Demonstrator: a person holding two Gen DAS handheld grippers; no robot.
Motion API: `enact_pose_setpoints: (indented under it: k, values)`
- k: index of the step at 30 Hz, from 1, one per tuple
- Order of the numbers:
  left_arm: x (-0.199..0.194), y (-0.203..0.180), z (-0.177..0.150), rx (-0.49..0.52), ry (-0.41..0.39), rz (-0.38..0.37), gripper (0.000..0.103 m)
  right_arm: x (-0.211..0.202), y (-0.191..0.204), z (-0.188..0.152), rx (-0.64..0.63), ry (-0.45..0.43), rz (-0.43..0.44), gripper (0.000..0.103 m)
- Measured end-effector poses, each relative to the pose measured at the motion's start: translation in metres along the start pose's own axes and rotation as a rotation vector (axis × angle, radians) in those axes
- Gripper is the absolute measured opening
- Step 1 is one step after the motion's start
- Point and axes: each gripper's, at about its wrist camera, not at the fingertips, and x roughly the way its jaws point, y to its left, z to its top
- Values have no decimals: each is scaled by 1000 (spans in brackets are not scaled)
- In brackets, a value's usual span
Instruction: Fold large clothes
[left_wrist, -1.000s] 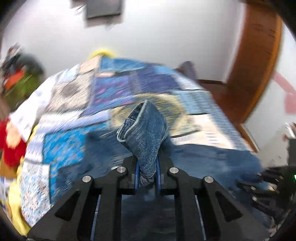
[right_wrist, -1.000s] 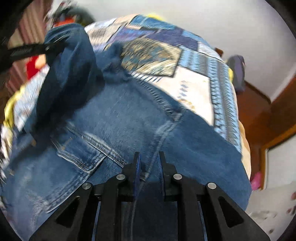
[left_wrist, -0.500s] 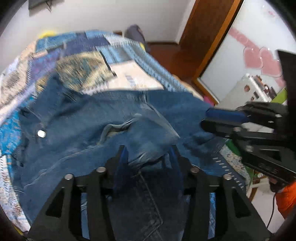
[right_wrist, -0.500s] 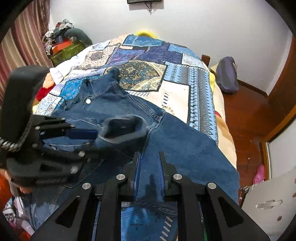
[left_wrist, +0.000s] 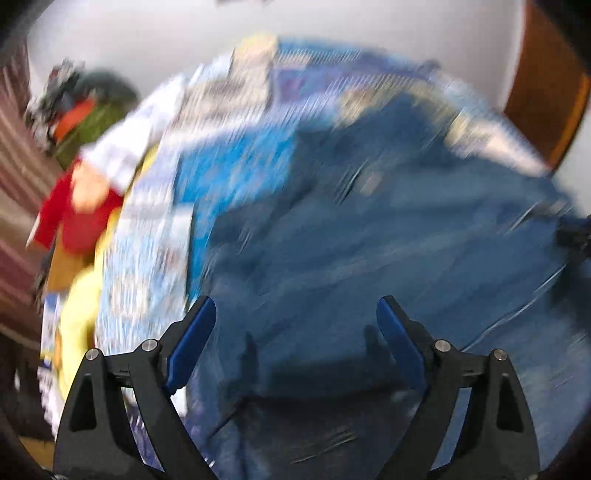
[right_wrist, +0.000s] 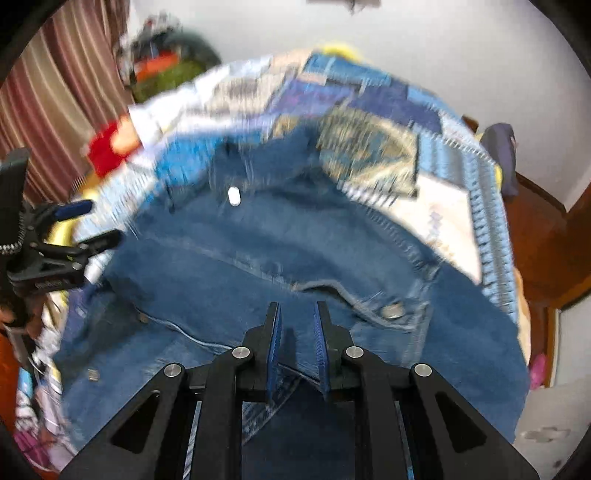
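Your denim jacket (right_wrist: 303, 258) lies spread over the patchwork quilt (right_wrist: 373, 155) on the bed, covering the near half of it, collar end toward the far side and a white snap button (right_wrist: 233, 195) showing near the collar. A metal button (right_wrist: 392, 311) sits on the pocket flap just right of your right gripper (right_wrist: 297, 325).

Your right gripper hangs over the near part of the jacket with its jaws drawn narrow, almost together. Denim shows through the slim gap, but the blue pads seem to stand above the cloth and I cannot see them pinching any of it.

Your left gripper (left_wrist: 295, 321) has its jaws opening and already wide apart. The jacket (left_wrist: 388, 240) lies below and beyond them, and nothing is caught between the blue pads. This view is heavily blurred, so seams and folds cannot be made out there. From the right wrist view the left gripper (right_wrist: 86, 221) shows at the far left edge of the jacket, over the quilt's border.

A red cloth (right_wrist: 107, 147) lies at the left side of the bed, with striped curtains (right_wrist: 62, 85) behind it.
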Motion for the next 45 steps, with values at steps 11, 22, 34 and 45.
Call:
enact_pose_setpoints:
  k: [11,22,34,45]
  values:
    - [54,33,-64,-131,105,-38,97,17,-4,-41,-139,26,-228,13]
    - [39,20,-76,-110,94,33,98,-8,-37,-66,-36,-70,-267,93]
    - [-30,-33,3,-8,-70,-23,93,-97,-155,-131,466,-226,-118,93]
    - [-20,-151,56,173,-58,-194,93,-66,-277,-244,1044,-146,29,93]
